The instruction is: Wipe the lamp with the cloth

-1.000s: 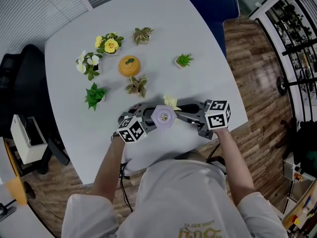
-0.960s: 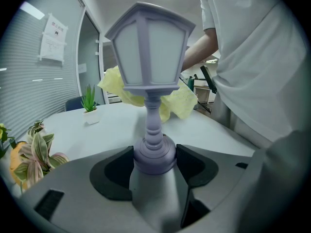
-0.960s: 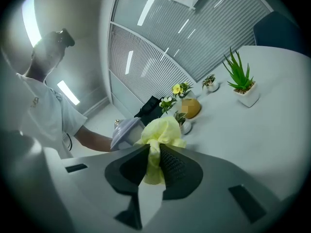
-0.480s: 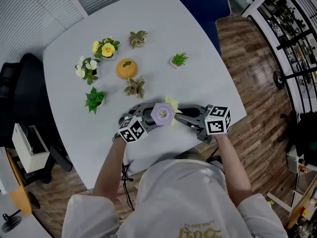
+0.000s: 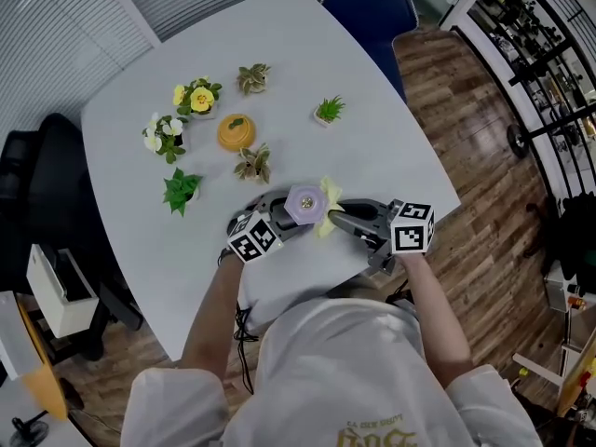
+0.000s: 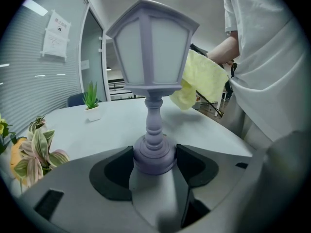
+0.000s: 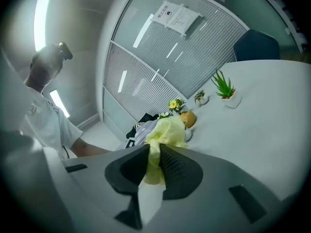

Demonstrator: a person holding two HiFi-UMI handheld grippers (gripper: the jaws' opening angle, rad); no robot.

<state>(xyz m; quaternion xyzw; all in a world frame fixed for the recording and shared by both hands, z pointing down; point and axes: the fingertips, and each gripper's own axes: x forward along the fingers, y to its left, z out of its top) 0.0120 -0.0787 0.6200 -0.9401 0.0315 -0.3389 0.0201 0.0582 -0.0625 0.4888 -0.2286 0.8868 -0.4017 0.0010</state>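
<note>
A lilac lantern-shaped lamp (image 6: 151, 47) stands upright on the white table (image 5: 391, 147), its round base (image 6: 153, 154) clamped between the jaws of my left gripper (image 6: 154, 160). From above the lamp top (image 5: 305, 204) shows between both grippers. My right gripper (image 7: 154, 165) is shut on a pale yellow cloth (image 7: 163, 130). The cloth (image 6: 200, 79) hangs against the right side of the lamp shade, seen also as the cloth (image 5: 326, 200) beside the lamp top.
Several small potted plants (image 5: 182, 190) and flowers (image 5: 197, 97) and an orange pot (image 5: 236, 130) stand farther back on the table. A green plant (image 5: 327, 111) sits right of them. A dark blue chair (image 5: 363, 3) is at the far edge, and a black chair (image 5: 42, 170) at the left.
The right gripper has lifted and shifted the cloth from behind the lamp top round to its right side. The left gripper and lamp have stayed in place.
</note>
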